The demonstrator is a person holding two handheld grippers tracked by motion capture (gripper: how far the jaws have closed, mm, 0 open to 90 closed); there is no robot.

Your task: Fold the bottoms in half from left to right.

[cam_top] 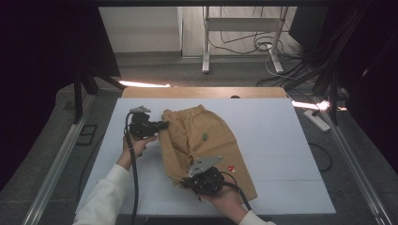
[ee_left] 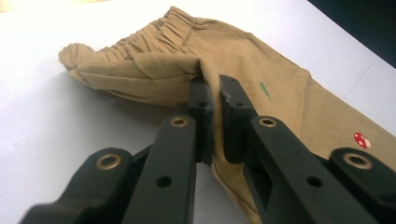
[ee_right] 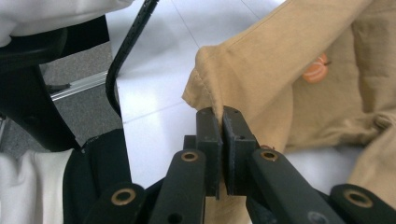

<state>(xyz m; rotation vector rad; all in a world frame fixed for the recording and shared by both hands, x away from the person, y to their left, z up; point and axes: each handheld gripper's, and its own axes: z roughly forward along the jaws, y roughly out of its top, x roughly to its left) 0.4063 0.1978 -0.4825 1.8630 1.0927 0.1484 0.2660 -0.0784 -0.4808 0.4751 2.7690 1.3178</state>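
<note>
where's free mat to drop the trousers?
Bare: white mat between trousers and its right edge, plus the far strip beyond the waistband. Crowded: left and near side, where left tool and right tool pinch the cloth.

Setting: laboratory or recording studio. Evidence: white-topped desk with a pale wooden far edge (cam_top: 281,140); grey carpeted floor (cam_top: 155,75); loose black cables (cam_top: 263,47) trailing beneath a white metal-legged stand (cam_top: 205,42); white power strip (cam_top: 317,119) on the floor; aluminium frame rails (cam_top: 56,164) flanking the desk; dark curtains (cam_top: 42,56) either side.
</note>
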